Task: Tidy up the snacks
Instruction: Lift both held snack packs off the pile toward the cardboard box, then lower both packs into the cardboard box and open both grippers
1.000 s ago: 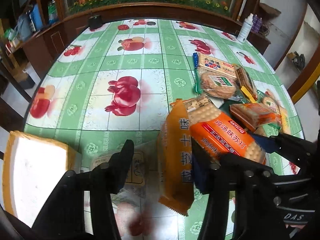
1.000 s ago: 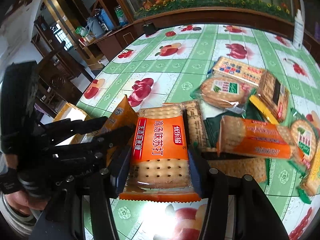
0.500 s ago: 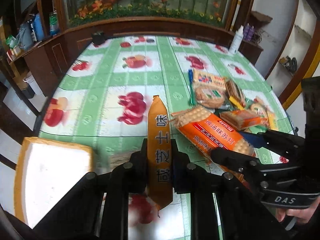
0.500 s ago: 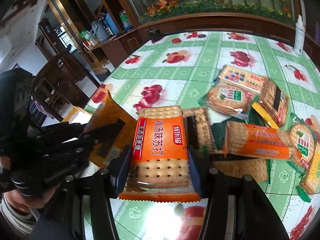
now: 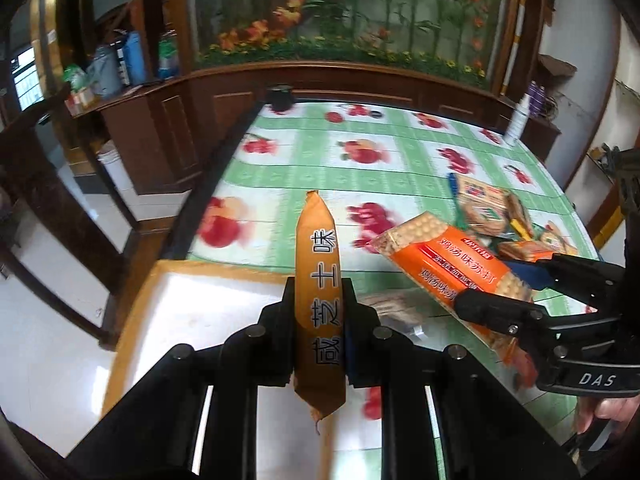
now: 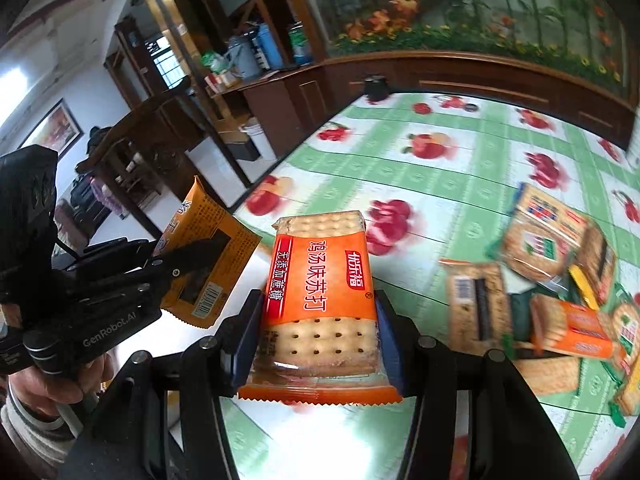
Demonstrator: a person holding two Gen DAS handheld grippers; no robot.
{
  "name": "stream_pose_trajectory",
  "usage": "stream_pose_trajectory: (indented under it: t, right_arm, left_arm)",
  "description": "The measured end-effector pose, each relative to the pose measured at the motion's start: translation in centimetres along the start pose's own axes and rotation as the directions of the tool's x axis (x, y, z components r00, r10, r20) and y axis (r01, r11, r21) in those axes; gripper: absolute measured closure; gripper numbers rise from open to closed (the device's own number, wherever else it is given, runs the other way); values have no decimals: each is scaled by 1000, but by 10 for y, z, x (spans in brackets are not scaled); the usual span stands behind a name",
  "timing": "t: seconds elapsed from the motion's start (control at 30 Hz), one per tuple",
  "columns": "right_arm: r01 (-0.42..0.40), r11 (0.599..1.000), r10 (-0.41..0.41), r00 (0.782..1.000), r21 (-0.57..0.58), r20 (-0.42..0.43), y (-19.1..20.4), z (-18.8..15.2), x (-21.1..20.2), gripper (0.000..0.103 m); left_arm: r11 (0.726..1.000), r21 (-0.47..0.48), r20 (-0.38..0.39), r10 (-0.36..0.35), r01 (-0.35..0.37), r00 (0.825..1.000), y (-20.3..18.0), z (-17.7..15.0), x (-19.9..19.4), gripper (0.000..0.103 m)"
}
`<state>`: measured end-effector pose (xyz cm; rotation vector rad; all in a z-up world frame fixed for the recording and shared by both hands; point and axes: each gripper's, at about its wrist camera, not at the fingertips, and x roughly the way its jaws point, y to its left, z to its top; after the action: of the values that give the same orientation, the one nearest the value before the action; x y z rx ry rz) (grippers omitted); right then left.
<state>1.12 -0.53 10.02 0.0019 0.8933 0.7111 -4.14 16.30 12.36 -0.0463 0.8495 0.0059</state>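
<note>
My left gripper [image 5: 318,300] is shut on a dark-orange cracker packet [image 5: 319,280], held edge-on above the table's near left corner; the packet also shows in the right wrist view [image 6: 208,260]. My right gripper [image 6: 316,320] is shut on a bright-orange soda cracker pack [image 6: 320,296], lifted off the table; it also shows in the left wrist view [image 5: 452,264]. A white box with a tan rim [image 5: 168,320] sits below and left of the left gripper. A pile of several cracker packs [image 6: 560,280] lies at the table's right.
The table has a green and white fruit-print cloth [image 5: 360,168]. A white bottle [image 5: 516,124] stands at its far right edge and a small black object [image 5: 280,98] at the far edge. Dark wooden chairs [image 5: 60,200] stand left of the table.
Both grippers have risen and swung left with their packets, away from the pile and toward the white box. The left gripper closed on the dark-orange packet a second ago.
</note>
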Motion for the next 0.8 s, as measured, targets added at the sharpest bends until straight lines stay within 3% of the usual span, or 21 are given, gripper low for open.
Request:
stream_pose_trajectory:
  t: [0.33,0.8]
  right_arm:
    - [-59,995,55,997,-80,-49,57,15,45,50]
    - [-47,991,30,991,-123,-133,83,16,103,50]
  left_arm:
    - [995,-84,-20,54,-55,998,66,-23,-2,83]
    - [989,-134,-85,46,-57,995,97,-35,28,83]
